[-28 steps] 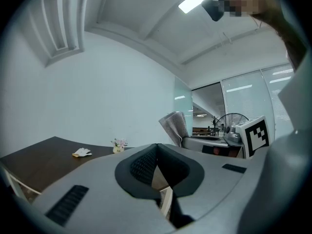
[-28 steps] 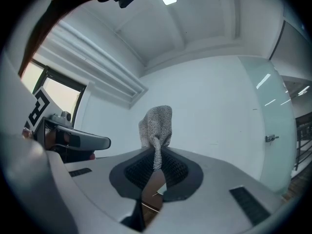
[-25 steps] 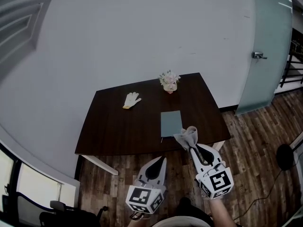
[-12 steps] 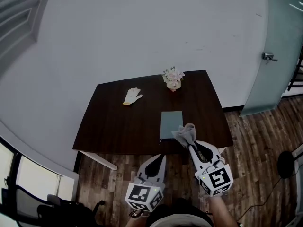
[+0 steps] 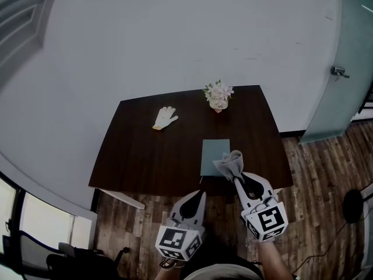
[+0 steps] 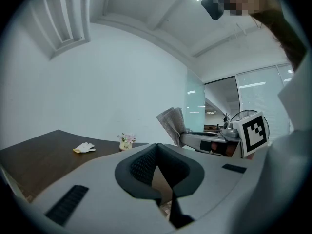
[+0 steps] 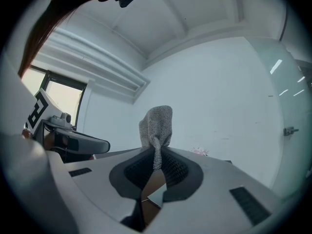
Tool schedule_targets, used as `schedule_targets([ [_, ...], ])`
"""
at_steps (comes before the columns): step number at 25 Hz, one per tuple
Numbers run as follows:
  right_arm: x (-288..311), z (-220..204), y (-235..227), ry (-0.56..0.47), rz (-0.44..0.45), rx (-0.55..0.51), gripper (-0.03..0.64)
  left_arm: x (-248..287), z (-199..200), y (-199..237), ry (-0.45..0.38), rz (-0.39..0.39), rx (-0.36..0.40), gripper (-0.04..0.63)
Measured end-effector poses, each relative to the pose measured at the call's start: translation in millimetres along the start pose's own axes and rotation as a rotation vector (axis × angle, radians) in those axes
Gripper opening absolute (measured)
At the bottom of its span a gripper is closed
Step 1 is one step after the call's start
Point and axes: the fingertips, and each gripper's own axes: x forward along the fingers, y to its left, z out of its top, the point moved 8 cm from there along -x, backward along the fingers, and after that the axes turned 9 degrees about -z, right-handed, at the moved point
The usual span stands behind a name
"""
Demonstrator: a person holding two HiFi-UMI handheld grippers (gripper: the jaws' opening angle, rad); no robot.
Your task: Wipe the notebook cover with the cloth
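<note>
Both tongs are closed. The right tongs [image 7: 156, 154] pinch a grey knitted cloth [image 7: 157, 123] by a bunched fold. Its loose bulk stands up past the tips, probably so that a soft pad meets the cover first. The left tongs [image 6: 157, 147] are pressed together with nothing between them. They hang low on the person's near side, short of the front edge of the surface [image 5: 145, 156], and appear idle, perhaps free to steady the book.

The task's thing, a grey-green notebook [image 5: 213, 151], lies flat and closed on the dark wooden surface, near the front edge and right of centre. In the head view the cloth overlaps the notebook's near right corner. The right gripper view shows the cloth lifted against the pale wall, so it is probably above the cover and not resting on it. Contact cannot be confirmed. The left tongs sit near the notebook, to its front left and off the surface.

Further back, a white work glove [image 5: 165, 118] lies toward the rear left. A small pot of flowers [image 5: 218, 95] stands at the rear edge. Both are well apart from the notebook.
</note>
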Motion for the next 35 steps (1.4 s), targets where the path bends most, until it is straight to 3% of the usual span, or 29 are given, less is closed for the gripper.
schedule_targets([
  [17,135.9,-7.5,-6.2,0.052,-0.065,-0.012,0.041,71.2,10.8,127.2,0.061,-0.097,-0.006,0.018],
  [35,229.8,-34.0,6.5,0.211,-0.050,-0.194,0.041,106.8,-44.6,195.8,0.260,-0.281,-0.082,0.018],
])
